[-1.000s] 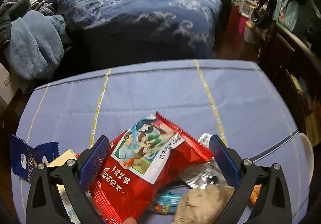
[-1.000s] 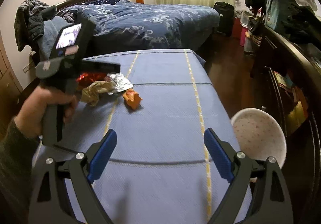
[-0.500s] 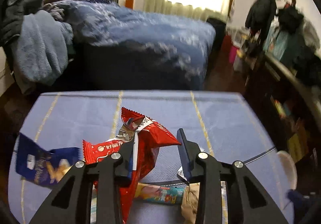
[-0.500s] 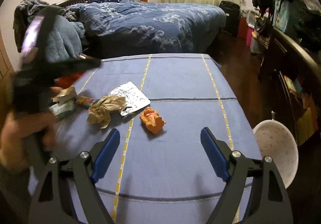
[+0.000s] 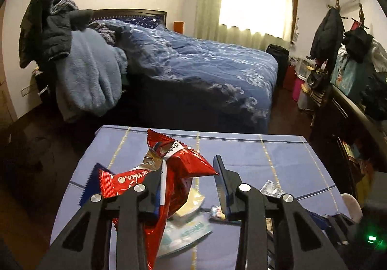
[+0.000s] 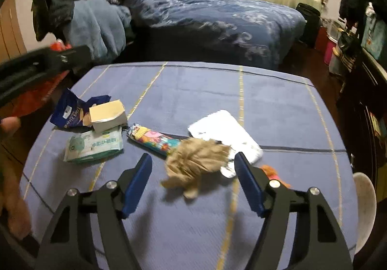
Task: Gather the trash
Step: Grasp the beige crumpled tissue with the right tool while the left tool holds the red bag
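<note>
Directly ahead of the right gripper, the crumpled brown paper wad lies on the blue table, sitting between the lines of the two blue-padded fingers but a little beyond their tips, so nothing is gripped yet; the jaws have just been closing and now stand at a middling width with only air between them. The wad's longer side runs roughly across the gap, overlapping the silver foil sheet behind it, and a colourful candy wrapper lies just to its left. This hand is plainly the nearer one for it, since the left gripper is already busy, clamped narrowly on a red snack bag that hangs clear above the table's other litter.
</note>
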